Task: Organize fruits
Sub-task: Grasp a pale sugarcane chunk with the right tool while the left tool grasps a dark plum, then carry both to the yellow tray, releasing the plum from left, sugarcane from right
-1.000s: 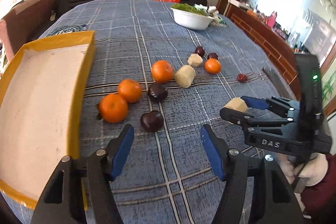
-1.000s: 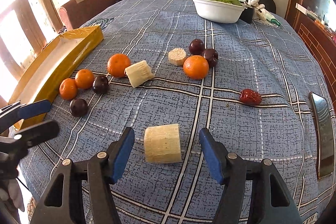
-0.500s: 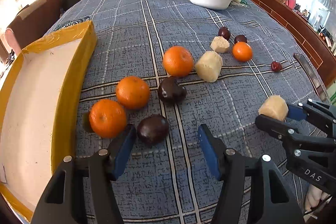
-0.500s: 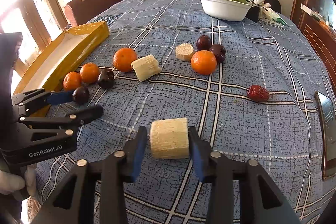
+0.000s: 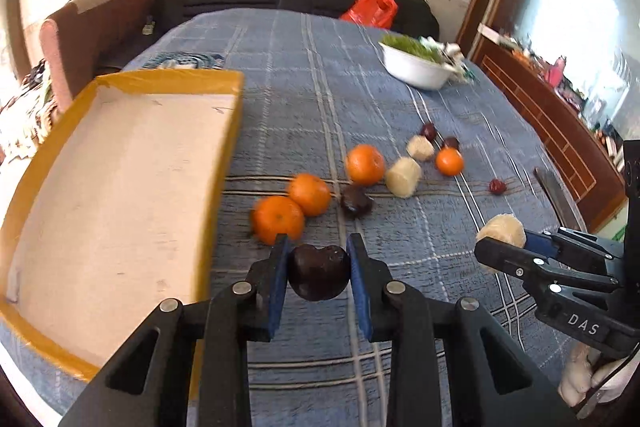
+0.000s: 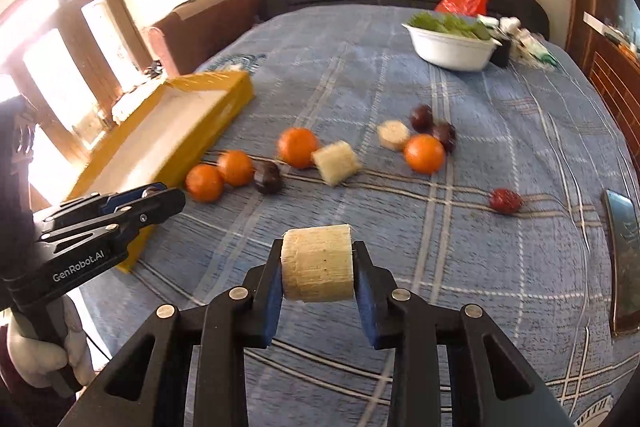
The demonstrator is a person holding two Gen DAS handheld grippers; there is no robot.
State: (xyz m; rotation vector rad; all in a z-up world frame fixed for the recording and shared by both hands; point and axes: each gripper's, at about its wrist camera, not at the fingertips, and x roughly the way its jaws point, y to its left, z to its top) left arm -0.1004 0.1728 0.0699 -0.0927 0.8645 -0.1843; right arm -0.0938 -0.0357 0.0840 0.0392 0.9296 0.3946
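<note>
Work is barely begun: the shallow yellow cardboard tray at frame left holds nothing, the left gripper jaws clamp a dark purple plum, the right gripper jaws clamp a pale fibrous sugarcane chunk, and oranges lie mid-frame on the blue checked bench.

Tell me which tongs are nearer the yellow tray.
Left. The left tongs, shut on a dark plum, sit just beside the yellow tray at its near corner. The right tongs, gripping a pale chunk, are farther out over the cloth.
</note>
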